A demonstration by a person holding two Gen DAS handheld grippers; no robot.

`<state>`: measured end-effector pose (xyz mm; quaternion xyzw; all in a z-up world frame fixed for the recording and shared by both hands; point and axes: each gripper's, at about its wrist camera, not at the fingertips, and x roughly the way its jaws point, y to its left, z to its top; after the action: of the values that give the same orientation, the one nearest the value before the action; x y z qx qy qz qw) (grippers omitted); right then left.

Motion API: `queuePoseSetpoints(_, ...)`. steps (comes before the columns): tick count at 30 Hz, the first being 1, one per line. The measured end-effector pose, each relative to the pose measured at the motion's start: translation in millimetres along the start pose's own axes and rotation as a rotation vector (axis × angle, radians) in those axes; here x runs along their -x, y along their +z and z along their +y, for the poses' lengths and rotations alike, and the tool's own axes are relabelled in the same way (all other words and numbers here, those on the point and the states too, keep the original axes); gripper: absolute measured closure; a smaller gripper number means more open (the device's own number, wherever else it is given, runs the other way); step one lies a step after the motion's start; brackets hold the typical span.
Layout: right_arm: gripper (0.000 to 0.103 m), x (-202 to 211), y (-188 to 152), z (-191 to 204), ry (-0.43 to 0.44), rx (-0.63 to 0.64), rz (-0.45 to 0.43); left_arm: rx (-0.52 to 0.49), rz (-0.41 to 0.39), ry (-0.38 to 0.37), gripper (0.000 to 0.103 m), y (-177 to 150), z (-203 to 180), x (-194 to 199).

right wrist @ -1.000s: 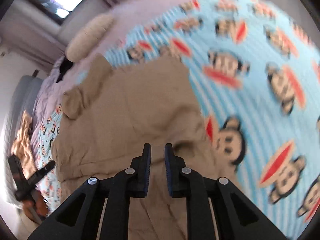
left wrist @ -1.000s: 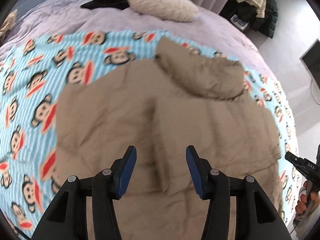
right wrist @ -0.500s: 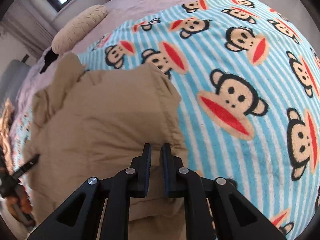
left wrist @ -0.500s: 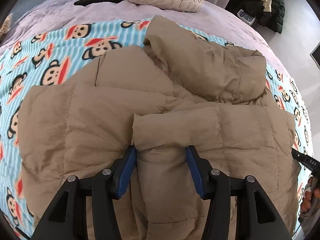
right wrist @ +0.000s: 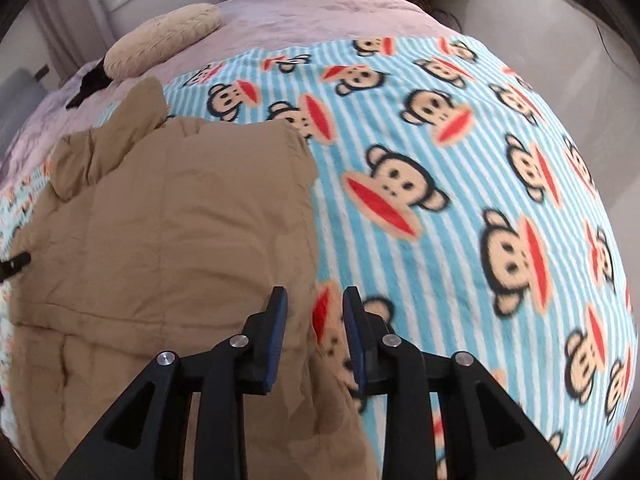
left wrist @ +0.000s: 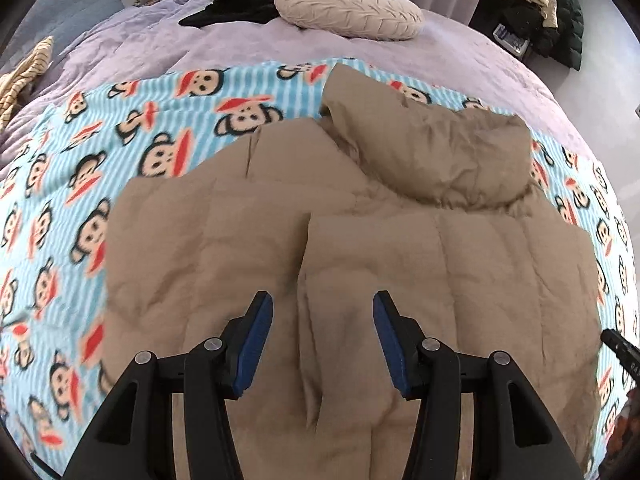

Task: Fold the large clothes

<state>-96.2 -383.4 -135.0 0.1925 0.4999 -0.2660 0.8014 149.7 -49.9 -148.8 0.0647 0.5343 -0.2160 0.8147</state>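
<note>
A tan puffer jacket (left wrist: 400, 248) lies flat on a blue striped monkey-print blanket (left wrist: 100, 168), its hood (left wrist: 432, 152) at the far end and one side folded over the middle. My left gripper (left wrist: 323, 312) is open and empty above the folded edge. In the right wrist view the jacket (right wrist: 180, 240) fills the left half and the blanket (right wrist: 460, 180) the right. My right gripper (right wrist: 315, 304) is open and empty above the jacket's right edge.
A lilac bedspread (left wrist: 200, 48) covers the bed beyond the blanket, with a cream pillow (left wrist: 348, 8) and a black garment (left wrist: 236, 4) on it. Dark coats (left wrist: 552, 16) are piled at the far right. The bed edge and floor (right wrist: 600, 60) lie to the right.
My right gripper has opened and let go of the jacket's edge. My left gripper has lifted away from the folded flap, which now lies flat.
</note>
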Motion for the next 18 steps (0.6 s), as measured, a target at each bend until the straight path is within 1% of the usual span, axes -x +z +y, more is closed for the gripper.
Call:
queuePoseSetpoints(2, 0.065, 4, -3, -5, 0.02, -0.029, 0.027, -0.008, 0.031, 0.015, 0.049, -11, -2, 8)
queuePoseSetpoints(3, 0.064, 6, -6, -9, 0.046, -0.052, 0.05, -0.012, 0.042, 0.024, 0.049, -17, -3, 12)
queuePoseSetpoints(6, 0.06, 13, -16, -15, 0.085, -0.083, 0.087, -0.018, 0.071, 0.034, 0.049, -35, -10, 24)
queuePoseSetpoints(8, 0.052, 18, -21, -18, 0.104, -0.098, 0.107, -0.009, 0.087, 0.036, 0.049, -47, -15, 32)
queuePoseSetpoints(13, 0.048, 30, -36, -23, 0.159, -0.127, 0.148, 0.007, 0.097, 0.051, 0.049, -71, -27, 48)
queuePoseSetpoints(14, 0.045, 31, -38, -23, 0.167, -0.127, 0.153, 0.011, 0.1, 0.051, 0.049, -75, -28, 50)
queuePoseSetpoints(15, 0.043, 34, -42, -23, 0.181, -0.126, 0.16, 0.022, 0.102, 0.053, 0.042, -81, -30, 54)
queuePoseSetpoints(16, 0.039, 36, -44, -24, 0.191, -0.124, 0.163, 0.032, 0.098, 0.058, 0.016, -85, -31, 58)
queuePoseSetpoints(17, 0.038, 37, -46, -24, 0.202, -0.122, 0.166, 0.038, 0.087, 0.075, 0.007, -89, -32, 63)
queuePoseSetpoints(18, 0.038, 38, -48, -23, 0.213, -0.116, 0.171, 0.042, 0.065, 0.09, 0.004, -93, -33, 69)
